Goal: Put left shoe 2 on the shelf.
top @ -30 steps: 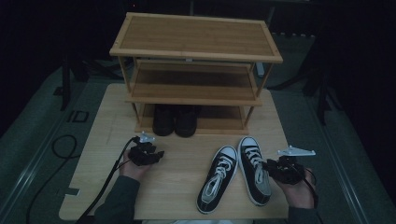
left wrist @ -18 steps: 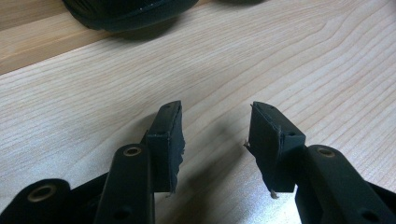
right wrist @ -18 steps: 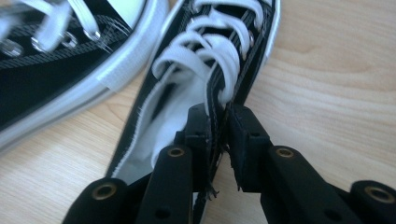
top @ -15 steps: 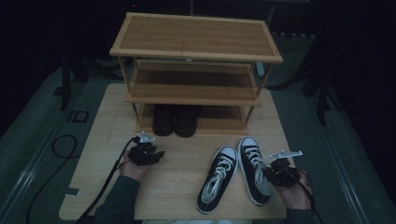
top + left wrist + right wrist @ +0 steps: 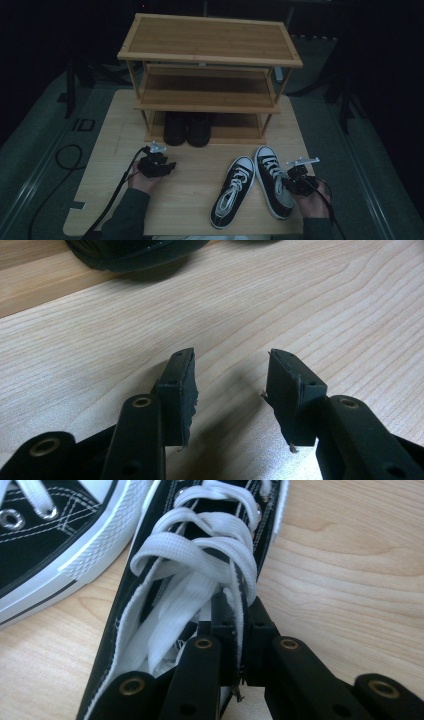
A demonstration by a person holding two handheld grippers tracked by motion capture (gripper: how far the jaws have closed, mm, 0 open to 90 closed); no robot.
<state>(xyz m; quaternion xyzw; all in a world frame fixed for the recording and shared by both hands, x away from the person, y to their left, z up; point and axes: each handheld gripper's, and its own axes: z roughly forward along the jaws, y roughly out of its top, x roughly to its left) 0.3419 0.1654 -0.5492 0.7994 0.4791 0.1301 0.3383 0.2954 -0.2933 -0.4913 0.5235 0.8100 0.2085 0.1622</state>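
Right tool (image 5: 239,630): jaws nearly together, pinching the canvas side wall of the right-hand sneaker (image 5: 274,180) at its opening.
Left tool (image 5: 230,390): jaws wide apart, empty — low over the bench (image 5: 195,200).
Sneakers: black canvas, white laces, ribbed white rubber; the other sneaker (image 5: 233,191) lies just beside.
Rack (image 5: 210,75): three-tier bamboo — dark shoes (image 5: 187,129) on its lowest shelf.

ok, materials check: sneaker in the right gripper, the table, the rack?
Sneaker: looks like black canvas, woven texture and white stitching, flat white cloth laces, metal eyelets; the sneaker beside it has a white ribbed sole edge, likely rubber.
Table: pale wood or wood-look laminate, matte, clear grain lines.
Rack: warmer wood, possibly bamboo, fine slat lines.
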